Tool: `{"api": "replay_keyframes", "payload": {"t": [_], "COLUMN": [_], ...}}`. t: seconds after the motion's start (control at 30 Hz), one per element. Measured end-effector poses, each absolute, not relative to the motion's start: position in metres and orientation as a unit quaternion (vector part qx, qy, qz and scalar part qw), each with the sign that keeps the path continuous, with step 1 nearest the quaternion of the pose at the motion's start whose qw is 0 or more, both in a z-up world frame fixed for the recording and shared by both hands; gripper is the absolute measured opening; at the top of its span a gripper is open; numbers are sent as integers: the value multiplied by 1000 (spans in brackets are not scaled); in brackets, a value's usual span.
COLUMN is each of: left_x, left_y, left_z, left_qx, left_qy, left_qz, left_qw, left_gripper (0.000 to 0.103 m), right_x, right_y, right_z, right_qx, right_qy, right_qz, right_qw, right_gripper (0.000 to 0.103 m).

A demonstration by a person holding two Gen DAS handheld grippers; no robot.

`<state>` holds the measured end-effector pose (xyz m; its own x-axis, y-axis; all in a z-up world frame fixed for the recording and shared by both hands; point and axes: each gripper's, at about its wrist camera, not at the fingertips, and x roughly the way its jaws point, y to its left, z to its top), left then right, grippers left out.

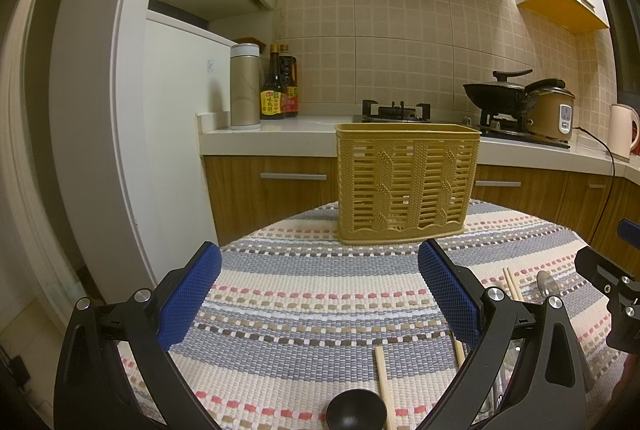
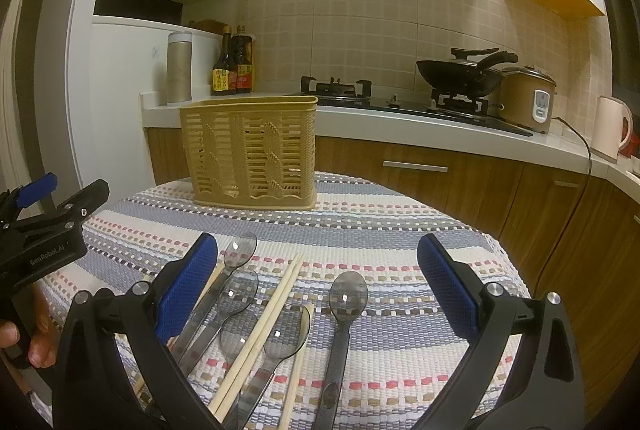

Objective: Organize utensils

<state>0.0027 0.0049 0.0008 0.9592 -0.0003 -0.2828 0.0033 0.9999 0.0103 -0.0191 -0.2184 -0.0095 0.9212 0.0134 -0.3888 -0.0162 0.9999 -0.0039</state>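
A tan slatted utensil basket stands upright at the far side of the striped tablecloth; it also shows in the right wrist view. My left gripper is open and empty, short of the basket. A black spoon bowl and a wooden chopstick lie below it. My right gripper is open and empty above several clear spoons and wooden chopsticks lying on the cloth. The left gripper shows in the right wrist view at far left.
Behind the table runs a kitchen counter with a gas stove, a black wok, a rice cooker, a kettle, sauce bottles and a flask. A white fridge stands at left.
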Motion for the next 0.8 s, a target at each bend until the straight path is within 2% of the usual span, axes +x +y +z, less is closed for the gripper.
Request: {"api": "replay_keyframes", "payload": {"t": [0.2,0.33,0.43,0.5,0.6,0.73,0.8], "left_x": [7,14,21,24,32,43,44], "left_y": [10,17,20,21,27,32,26], "left_z": [1,4,7,5,-1,-12,-21], "left_qx": [-6,-2,24,34,5,-21,-7], "left_qy": [155,195,244,270,320,411,438], "left_qz": [-5,-20,-69,-97,-158,-193,-193], "left_qw": [988,981,967,957,934,891,878], "left_gripper": [96,95,95,88,81,78,77], "right_x": [-20,-13,-1,9,22,43,52], "right_y": [-224,-228,-227,-228,-233,-239,-245], "right_z": [-9,-9,-7,-4,0,2,3], "right_qx": [3,7,-17,-24,-28,-16,-7], "right_qy": [194,205,238,269,317,389,416], "right_qz": [-19,-32,-44,-35,-11,20,32], "right_qw": [981,978,970,962,948,921,909], "right_gripper": [96,96,96,96,96,94,88]}}
